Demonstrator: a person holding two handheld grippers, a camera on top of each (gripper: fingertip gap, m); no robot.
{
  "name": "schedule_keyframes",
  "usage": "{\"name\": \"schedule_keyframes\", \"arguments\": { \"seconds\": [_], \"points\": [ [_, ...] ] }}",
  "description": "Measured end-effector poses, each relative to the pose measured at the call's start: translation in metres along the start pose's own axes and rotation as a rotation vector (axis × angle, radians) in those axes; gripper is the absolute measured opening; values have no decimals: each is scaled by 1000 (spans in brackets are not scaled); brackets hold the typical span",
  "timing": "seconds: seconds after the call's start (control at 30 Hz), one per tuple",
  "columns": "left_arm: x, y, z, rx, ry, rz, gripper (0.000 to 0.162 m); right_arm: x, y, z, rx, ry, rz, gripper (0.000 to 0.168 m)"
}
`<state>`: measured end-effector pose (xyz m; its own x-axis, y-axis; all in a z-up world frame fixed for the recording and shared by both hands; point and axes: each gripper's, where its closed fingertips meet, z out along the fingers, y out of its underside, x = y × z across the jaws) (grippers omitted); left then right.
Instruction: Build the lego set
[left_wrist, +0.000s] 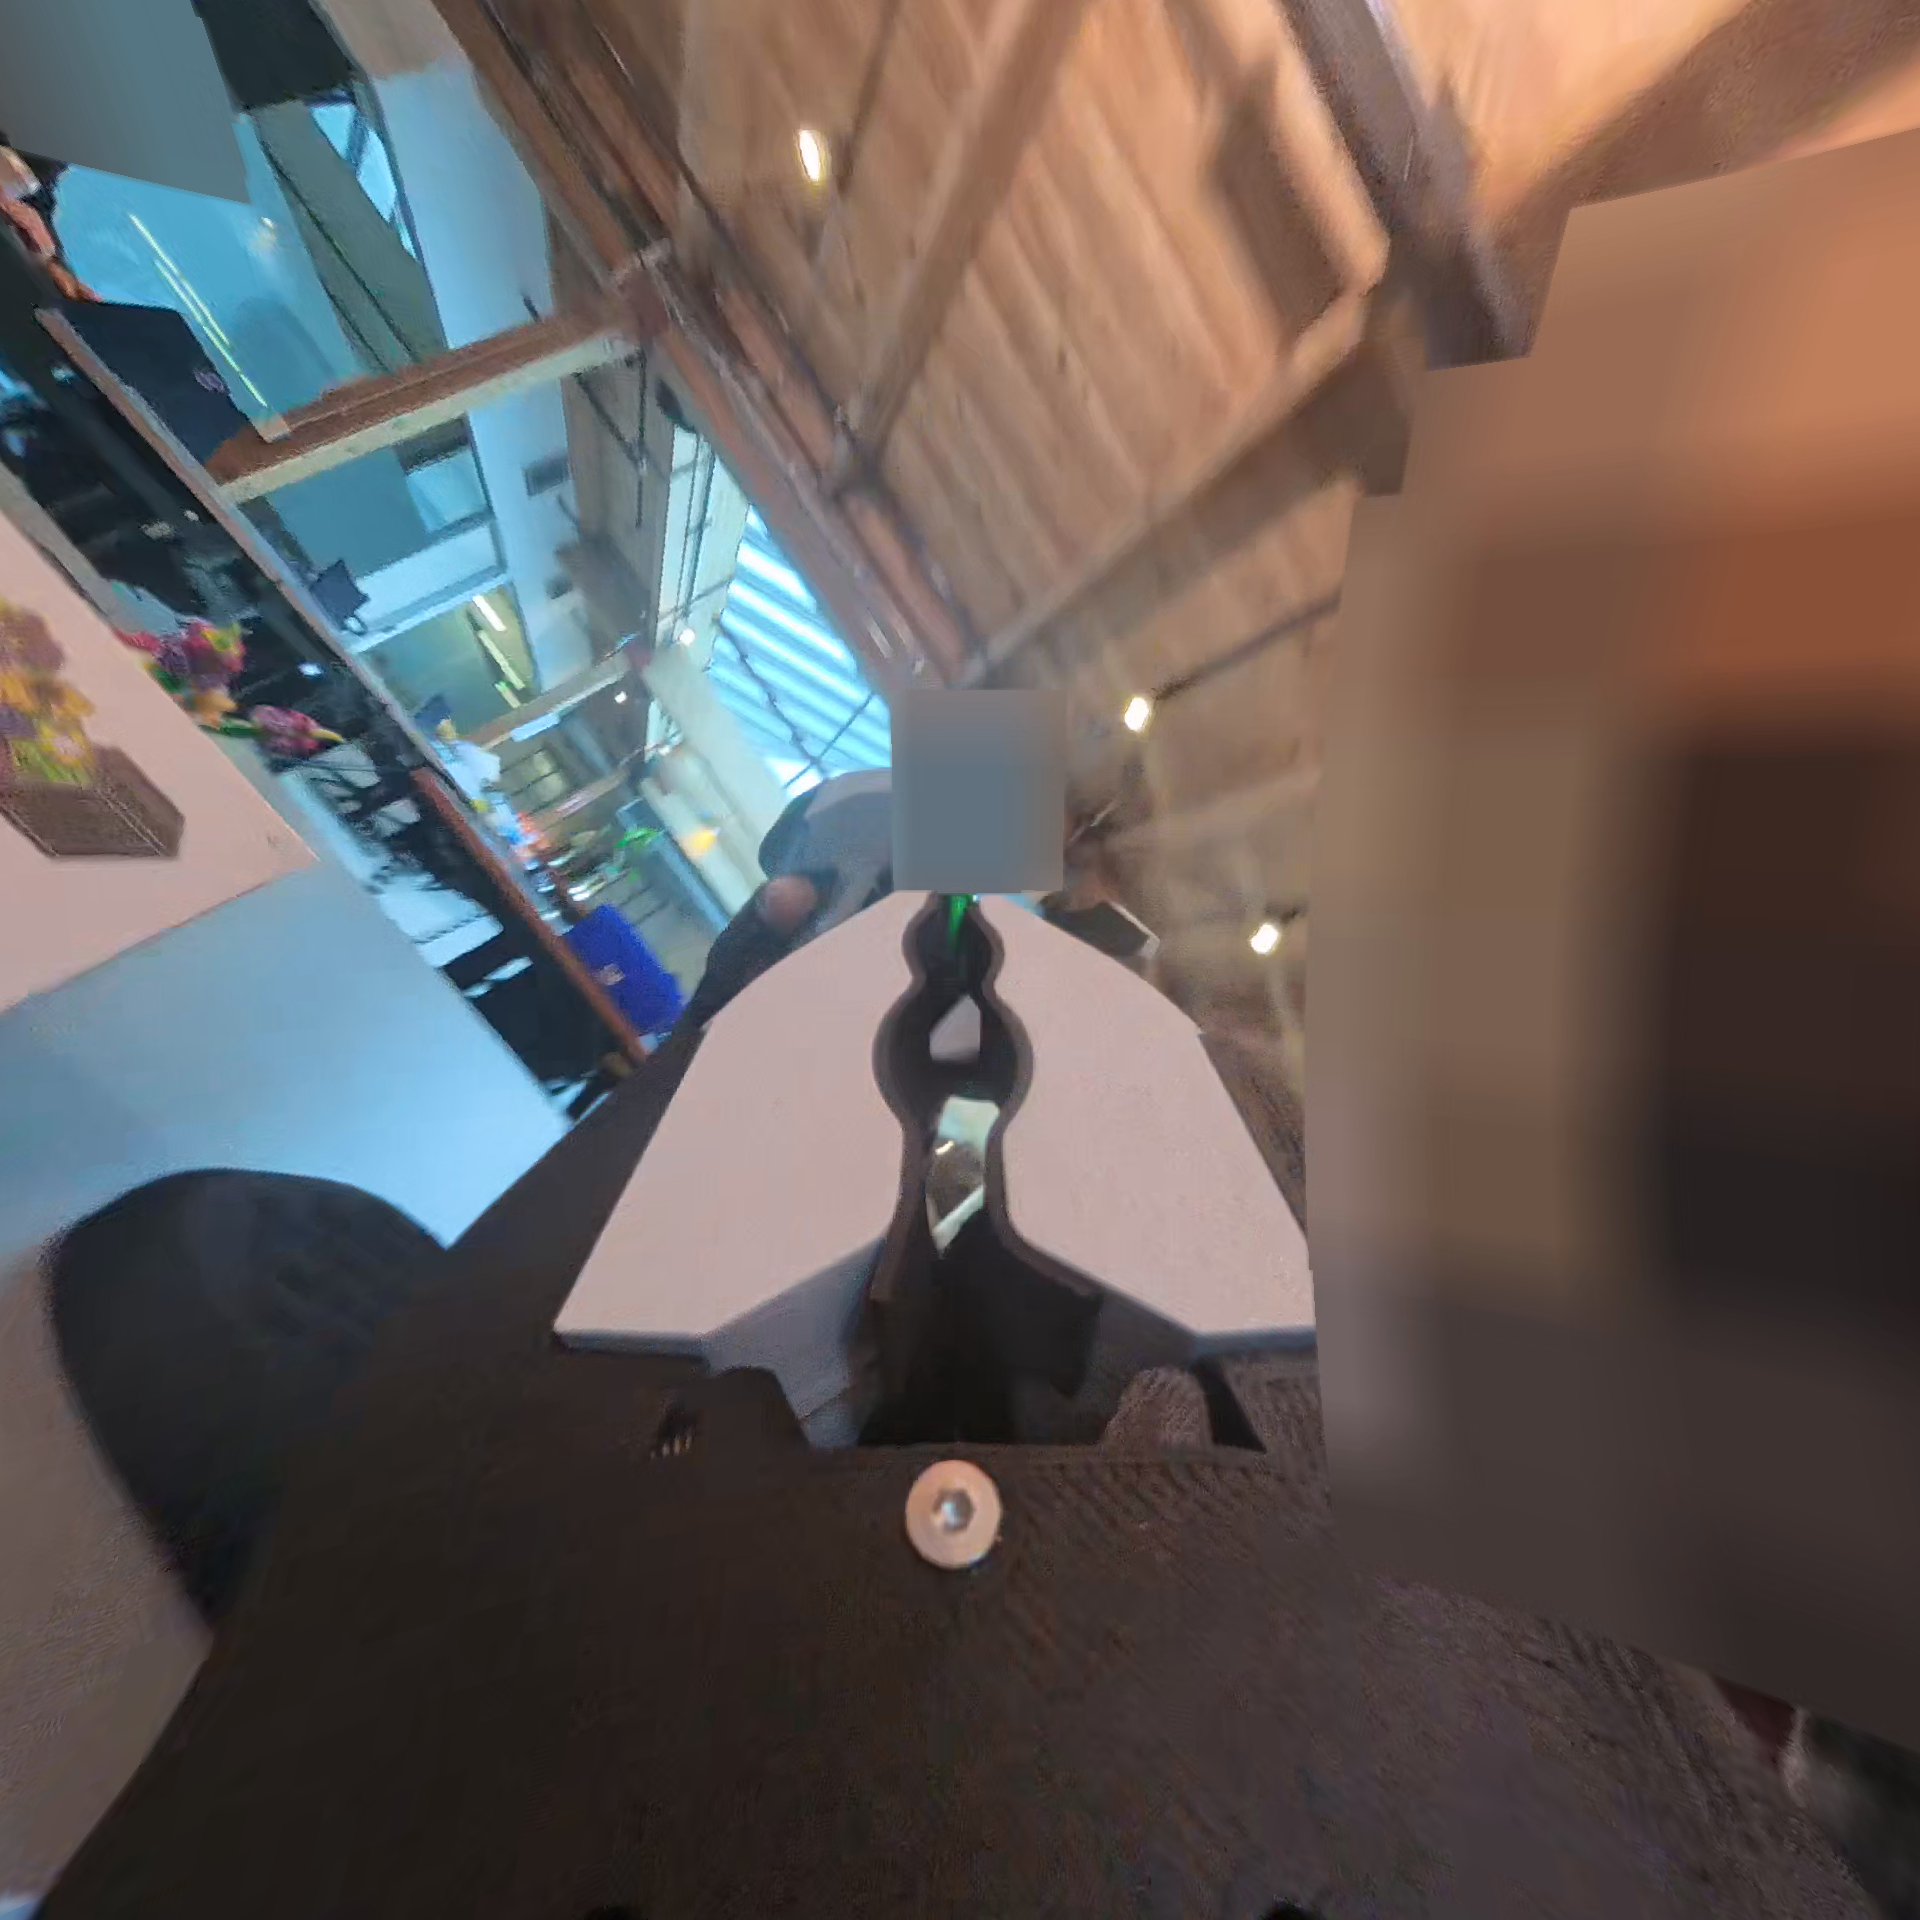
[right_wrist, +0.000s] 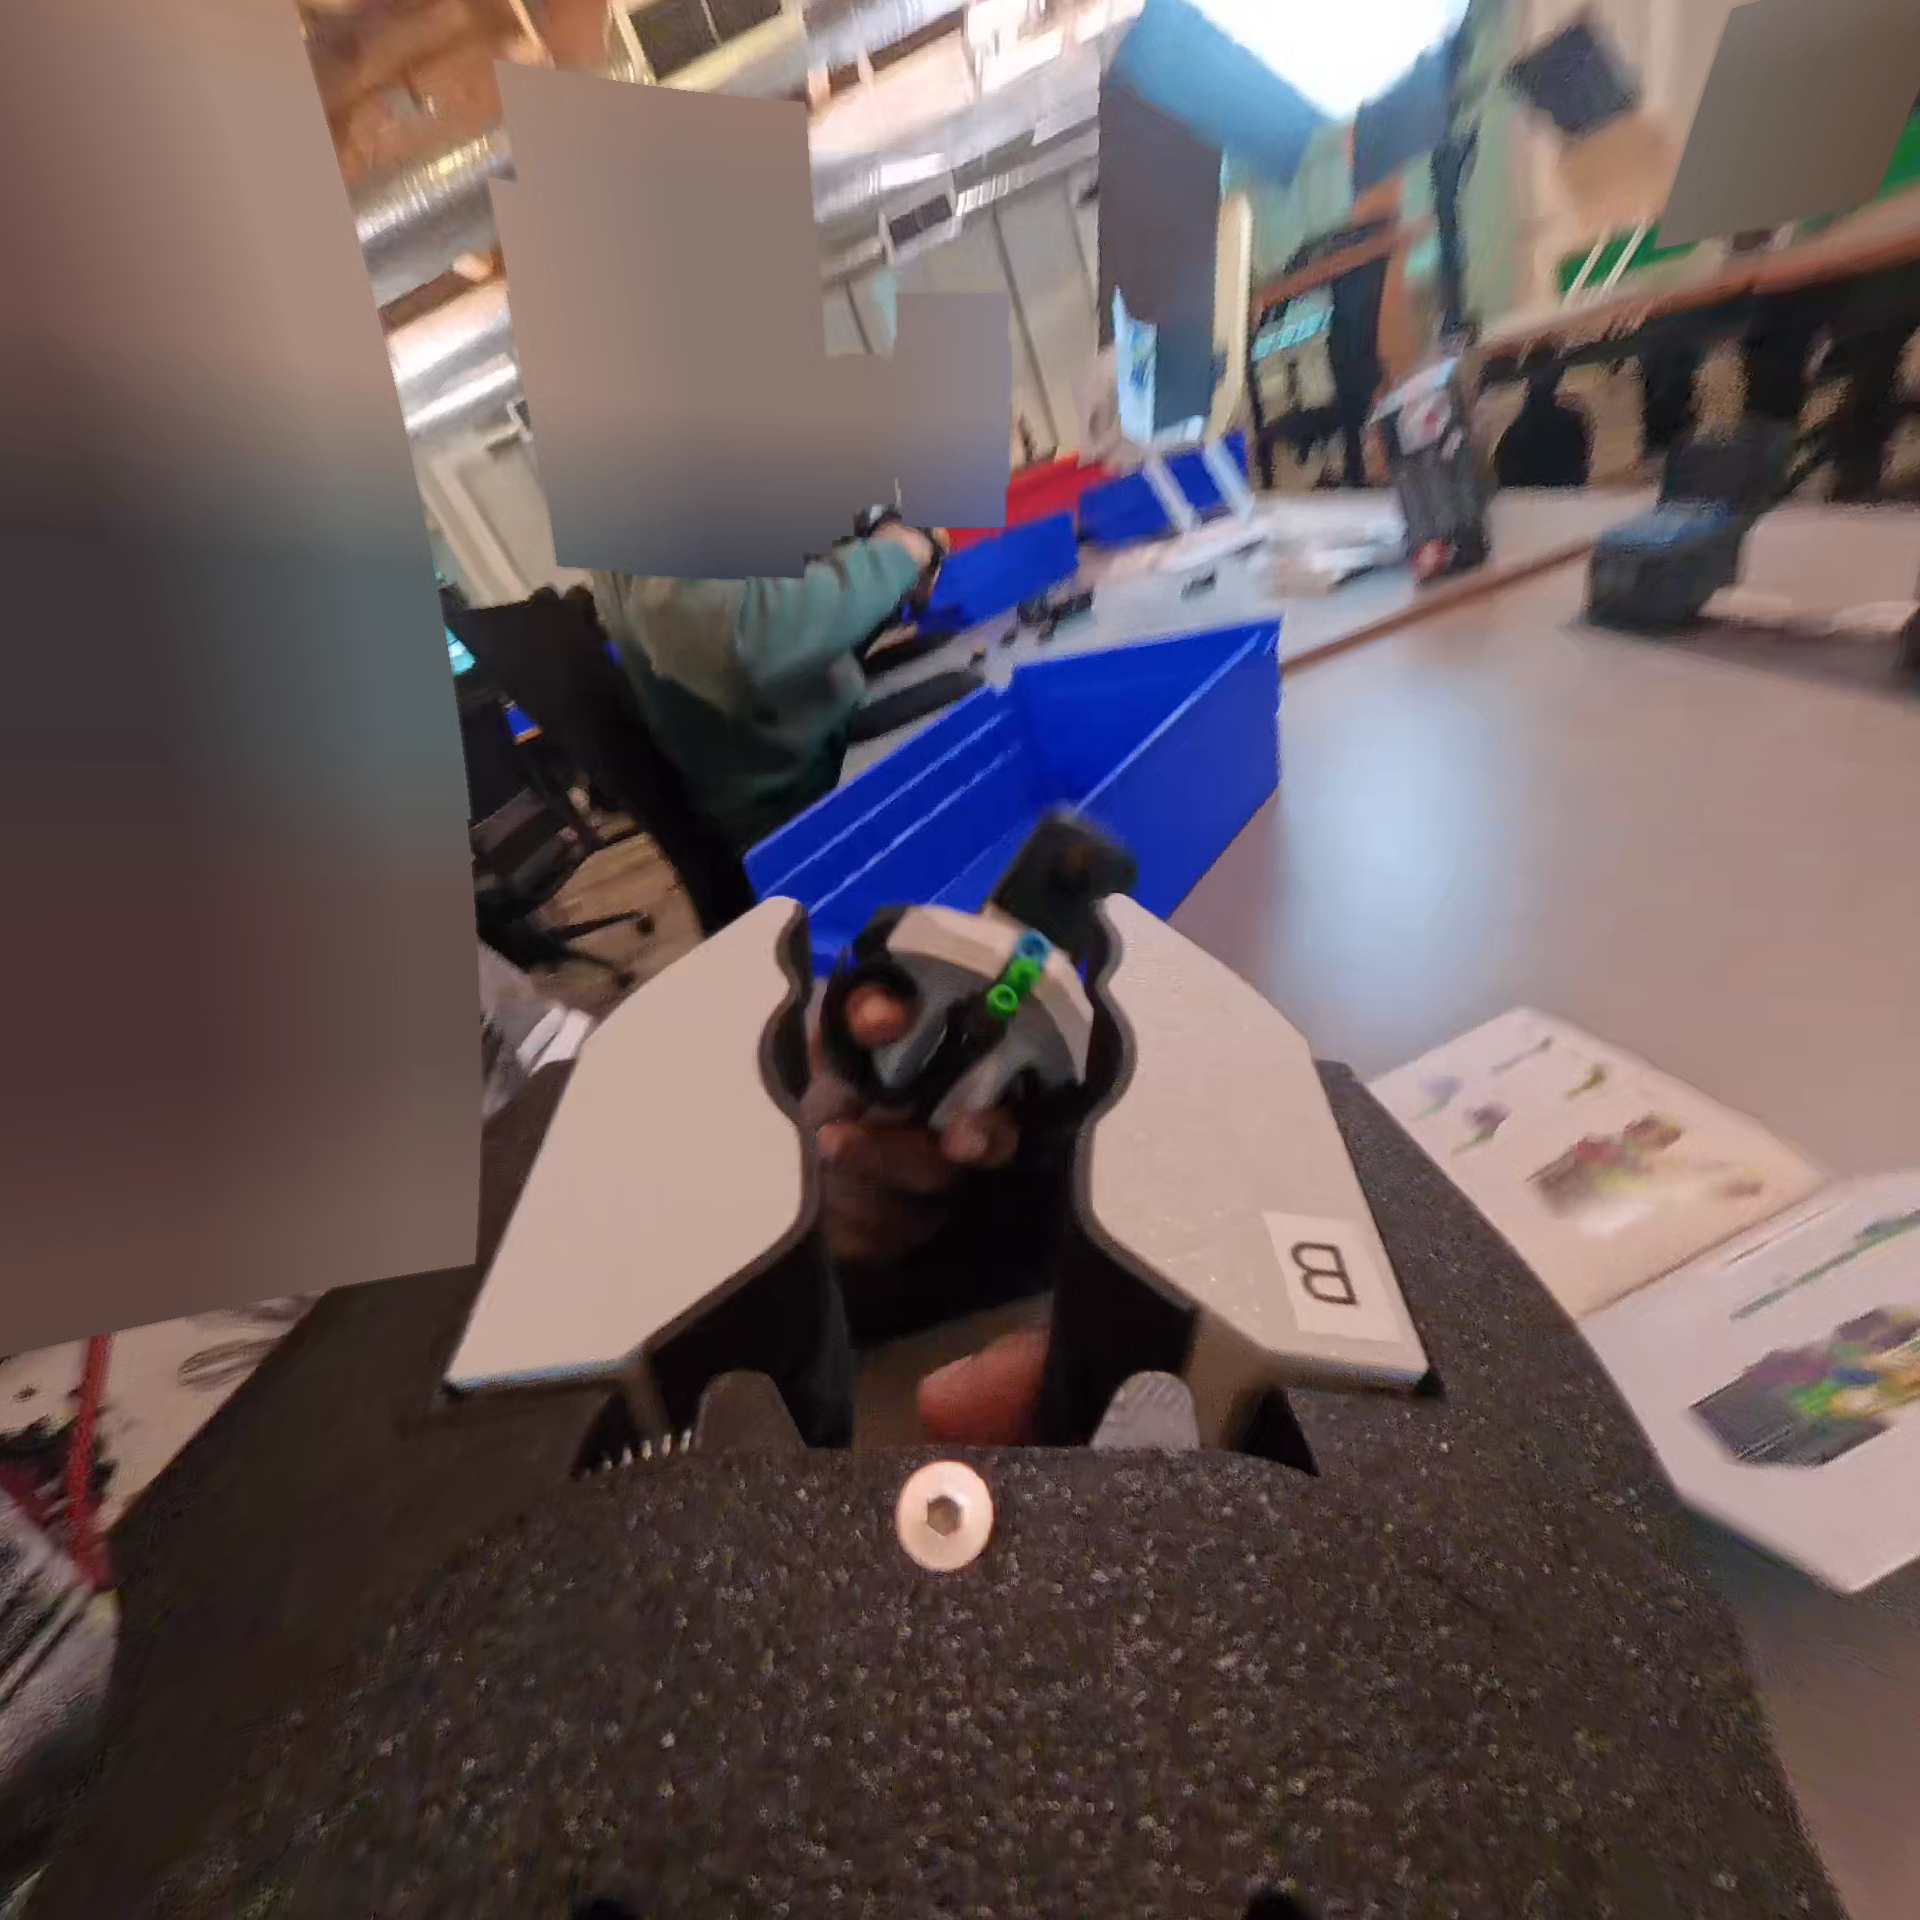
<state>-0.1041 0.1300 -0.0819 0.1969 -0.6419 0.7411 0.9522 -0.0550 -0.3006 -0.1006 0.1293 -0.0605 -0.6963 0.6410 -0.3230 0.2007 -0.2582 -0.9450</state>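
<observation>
My left gripper (left_wrist: 961, 912) is tilted up toward the ceiling. It is shut on a small green lego piece (left_wrist: 957, 921) that shows only as a sliver between its tips. In the right wrist view the left gripper (right_wrist: 1013, 977) sits in a hand just beyond my right fingers. It holds a short row of green studs (right_wrist: 1006, 995) with a blue stud (right_wrist: 1034, 945) at the end. My right gripper (right_wrist: 961, 925) is open and empty, its fingers on either side of the left gripper's tips without touching them.
A blue bin (right_wrist: 1143, 748) stands on the grey table behind the grippers. An open instruction booklet (right_wrist: 1621, 1174) lies at the right. A person in a green sleeve (right_wrist: 748, 675) sits at the left. Built lego flowers (left_wrist: 203, 665) stand at the left.
</observation>
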Motion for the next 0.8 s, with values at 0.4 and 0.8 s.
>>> {"name": "schedule_keyframes", "arguments": {
  "seconds": [0.4,0.8],
  "points": [
    [2,9,14,111,-37,-190,4,7,10,-9,-104,580,-1045,39],
    [1,18,19,99,-47,-207,4,7,14,-13,-130,577,-1022,27]
  ]
}}
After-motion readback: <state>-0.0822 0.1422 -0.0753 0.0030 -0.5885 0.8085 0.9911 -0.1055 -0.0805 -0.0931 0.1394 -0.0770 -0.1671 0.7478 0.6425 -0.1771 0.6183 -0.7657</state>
